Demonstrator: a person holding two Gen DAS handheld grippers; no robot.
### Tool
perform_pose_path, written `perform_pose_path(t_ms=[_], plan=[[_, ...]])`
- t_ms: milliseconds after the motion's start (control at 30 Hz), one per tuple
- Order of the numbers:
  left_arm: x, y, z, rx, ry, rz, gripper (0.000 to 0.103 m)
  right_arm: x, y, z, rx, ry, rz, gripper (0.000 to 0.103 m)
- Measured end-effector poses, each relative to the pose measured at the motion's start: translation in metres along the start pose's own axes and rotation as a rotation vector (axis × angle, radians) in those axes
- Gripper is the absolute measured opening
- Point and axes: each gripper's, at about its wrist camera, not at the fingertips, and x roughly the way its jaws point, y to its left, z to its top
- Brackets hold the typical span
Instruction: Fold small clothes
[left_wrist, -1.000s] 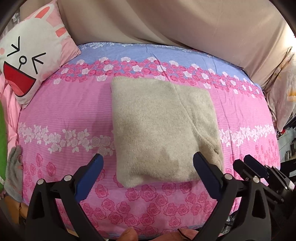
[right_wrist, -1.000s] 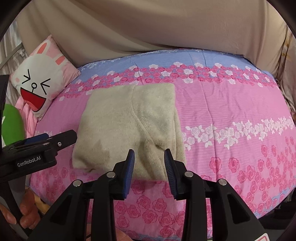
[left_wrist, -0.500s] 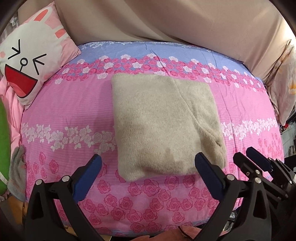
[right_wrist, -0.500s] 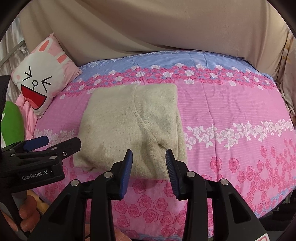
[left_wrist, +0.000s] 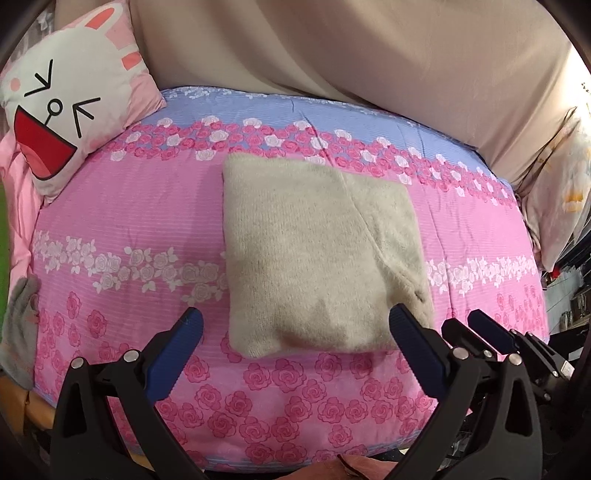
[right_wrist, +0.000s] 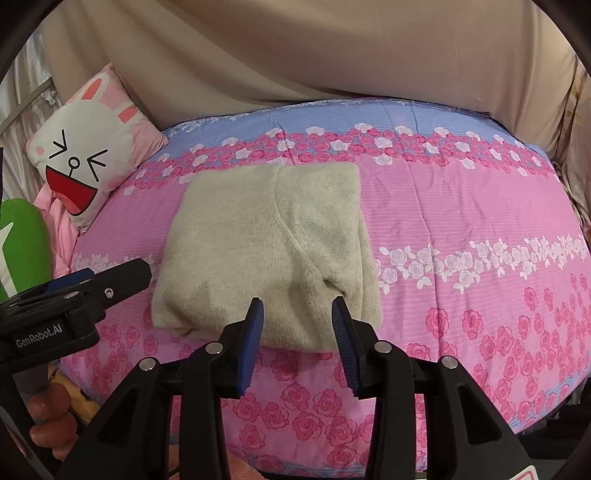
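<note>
Bed (left_wrist: 122, 221) covered by pink quilt (right_wrist: 461, 206) printed with rose bands, blue stripe along far edge. Rabbit-face cushion (left_wrist: 62, 122), white on pink, propped at far left corner, tilted against beige drape (left_wrist: 351, 55) hung behind bed. Green item (right_wrist: 22, 243) just beside cushion, at left edge of right wrist view; nature not determinable. Grey cloth (left_wrist: 20, 325) at near left edge of bed. Pale patterned fabric (left_wrist: 565, 192) bunched at right side, past quilt edge.

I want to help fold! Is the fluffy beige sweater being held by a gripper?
No, the beige sweater lies folded on the bed, with both open grippers short of it.
</note>
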Motion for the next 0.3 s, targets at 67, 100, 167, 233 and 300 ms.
perform_pose_path(t_ms=[67,100,167,233,300], plan=[[0.000,-0.002,0.001,0.008,0.002,0.040,0.098,0.000,-0.001,0.000,-0.001,-0.001,-0.002,0.040],[0.002,-0.002,0.001,0.009,0.010,0.062,0.098,0.000,0.000,0.000,0.000,-0.002,-0.002,0.041],[0.004,0.000,0.000,0.003,0.024,0.069,0.098,0.001,0.001,0.000,-0.001,-0.001,-0.004,0.043],[0.008,0.001,0.000,0.002,0.041,0.079,0.098,0.001,0.002,0.001,0.002,-0.001,-0.006,0.044],[0.011,0.000,-0.001,0.007,0.058,0.080,0.098,0.002,0.002,0.000,0.001,0.001,-0.007,0.044]])
